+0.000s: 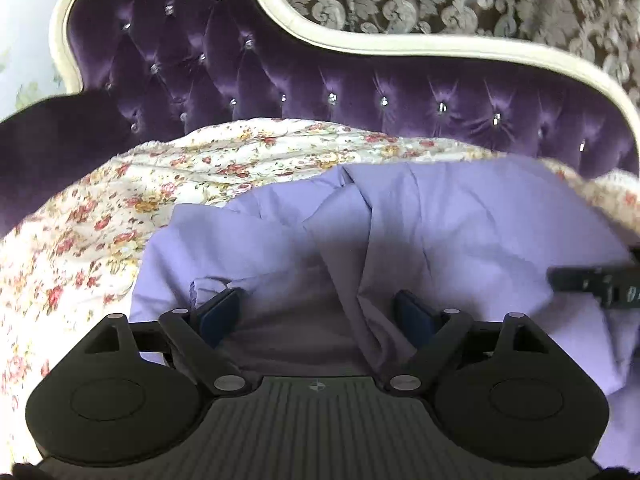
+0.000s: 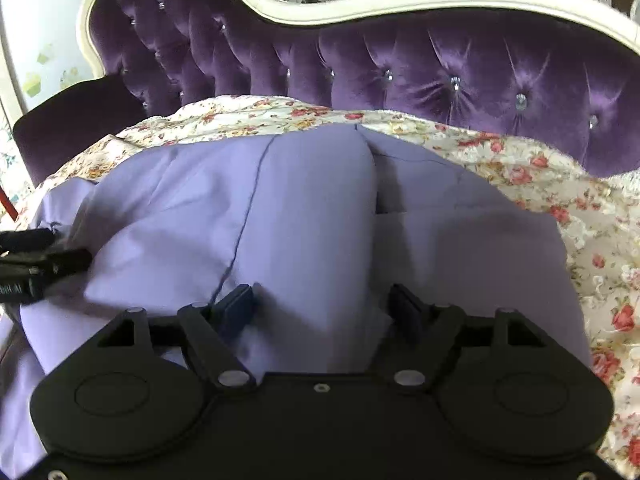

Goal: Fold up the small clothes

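My left tool (image 1: 316,312) and right tool (image 2: 322,308) both stood wide open over the lilac garment (image 2: 304,208) — gripping nothing — since it lay rumpled on the floral bedspread (image 1: 80,232), needing fresh corners.

left gripper (image 1: 318,314) fingers (image 1: 222,312) spread over rumpled lilac garment (image 1: 460,216) on floral sheet (image 1: 80,240).

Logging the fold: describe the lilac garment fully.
The lilac garment is plain, thin woven-looking cloth with a dark seam line, lying rumpled in soft folds on the floral bedspread before the purple headboard. It is loosely layered, not yet neatly folded. Both claws, left and right, stand open over it, gripping nothing.
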